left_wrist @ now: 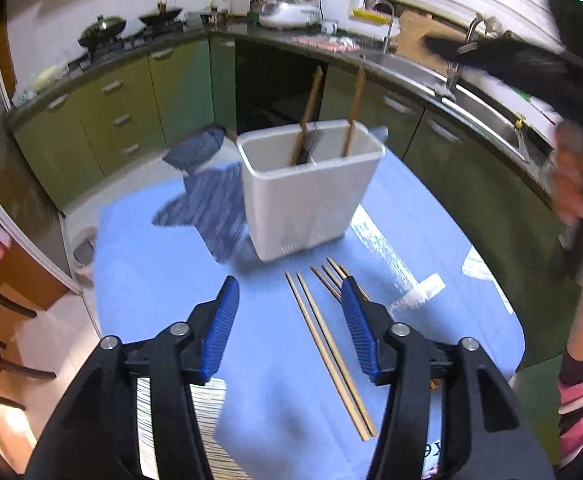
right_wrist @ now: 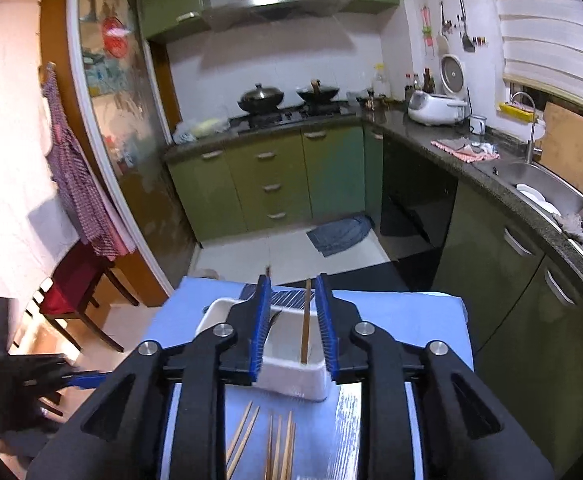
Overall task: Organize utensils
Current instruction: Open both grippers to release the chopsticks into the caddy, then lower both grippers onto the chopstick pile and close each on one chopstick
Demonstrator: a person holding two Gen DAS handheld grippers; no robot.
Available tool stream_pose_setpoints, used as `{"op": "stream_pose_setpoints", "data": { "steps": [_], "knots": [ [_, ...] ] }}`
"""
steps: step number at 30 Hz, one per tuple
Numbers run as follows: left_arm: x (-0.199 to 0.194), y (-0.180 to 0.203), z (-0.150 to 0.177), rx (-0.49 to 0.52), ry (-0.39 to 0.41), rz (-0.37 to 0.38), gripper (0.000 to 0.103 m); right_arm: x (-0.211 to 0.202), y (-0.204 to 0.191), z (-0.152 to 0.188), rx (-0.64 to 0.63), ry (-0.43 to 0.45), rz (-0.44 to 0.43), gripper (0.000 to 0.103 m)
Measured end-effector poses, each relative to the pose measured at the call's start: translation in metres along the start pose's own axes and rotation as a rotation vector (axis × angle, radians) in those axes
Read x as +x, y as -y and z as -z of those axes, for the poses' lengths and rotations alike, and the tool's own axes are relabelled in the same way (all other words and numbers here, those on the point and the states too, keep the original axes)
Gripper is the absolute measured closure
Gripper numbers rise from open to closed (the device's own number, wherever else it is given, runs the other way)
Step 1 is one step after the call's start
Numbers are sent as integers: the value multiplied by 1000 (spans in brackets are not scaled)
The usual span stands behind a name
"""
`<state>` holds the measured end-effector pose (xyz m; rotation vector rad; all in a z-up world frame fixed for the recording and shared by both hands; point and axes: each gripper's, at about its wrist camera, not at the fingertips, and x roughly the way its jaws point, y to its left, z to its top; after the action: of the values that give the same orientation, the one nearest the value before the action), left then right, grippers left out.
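Note:
A white utensil holder [left_wrist: 311, 200] stands on the blue table mat [left_wrist: 151, 280]. One brown chopstick [left_wrist: 309, 116] and a dark utensil lean in its left compartment, and another chopstick [left_wrist: 353, 112] stands in the right one. Several loose chopsticks [left_wrist: 327, 348] lie in front of it. My left gripper [left_wrist: 290, 284] hangs open above them, with a pair lying below the gap between its fingers. My right gripper [right_wrist: 293, 280] is open over the holder [right_wrist: 291, 380]; a chopstick [right_wrist: 306, 320] stands in the holder between its pads, untouched. More chopsticks [right_wrist: 279, 448] lie below.
A blue striped cloth [left_wrist: 211, 208] lies left of the holder. A person's hand [left_wrist: 571, 188] and pink striped sleeve are at the right edge. Green cabinets, a stove with woks [right_wrist: 259, 98] and a sink [right_wrist: 547, 192] ring the table. A red chair [right_wrist: 71, 284] stands left.

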<state>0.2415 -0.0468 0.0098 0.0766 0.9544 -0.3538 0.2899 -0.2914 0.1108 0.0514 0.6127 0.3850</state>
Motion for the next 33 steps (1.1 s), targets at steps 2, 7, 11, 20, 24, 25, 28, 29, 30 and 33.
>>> {"op": "stream_pose_setpoints", "data": {
  "steps": [2,7,11,20,24,25,28,29,30,33],
  "knots": [
    [14,5,5,-9,-33,6,45,-21,3,20,-7,-4,3,70],
    [64,17,22,-77,-168,29,37,-42,18,80,-7,-82,13,67],
    [102,24,29,-114,-255,8,52,-44,34,120,11,-134,18,67],
    [139,36,34,-101,-319,-89,85,-49,58,163,52,-171,0,67],
    [147,39,34,-99,-338,-129,90,-52,65,166,64,-167,-3,64],
    [149,39,34,-102,-342,-135,90,-51,64,165,64,-167,-5,63],
    [156,40,36,-106,-361,-149,91,-51,65,166,62,-170,-8,63],
    [159,40,36,-108,-366,-151,91,-50,65,165,61,-172,-6,63],
    [162,37,36,-113,-373,-153,92,-49,65,166,61,-174,-5,63],
    [165,38,37,-113,-378,-159,93,-40,62,166,55,-193,2,63]
  ]
}}
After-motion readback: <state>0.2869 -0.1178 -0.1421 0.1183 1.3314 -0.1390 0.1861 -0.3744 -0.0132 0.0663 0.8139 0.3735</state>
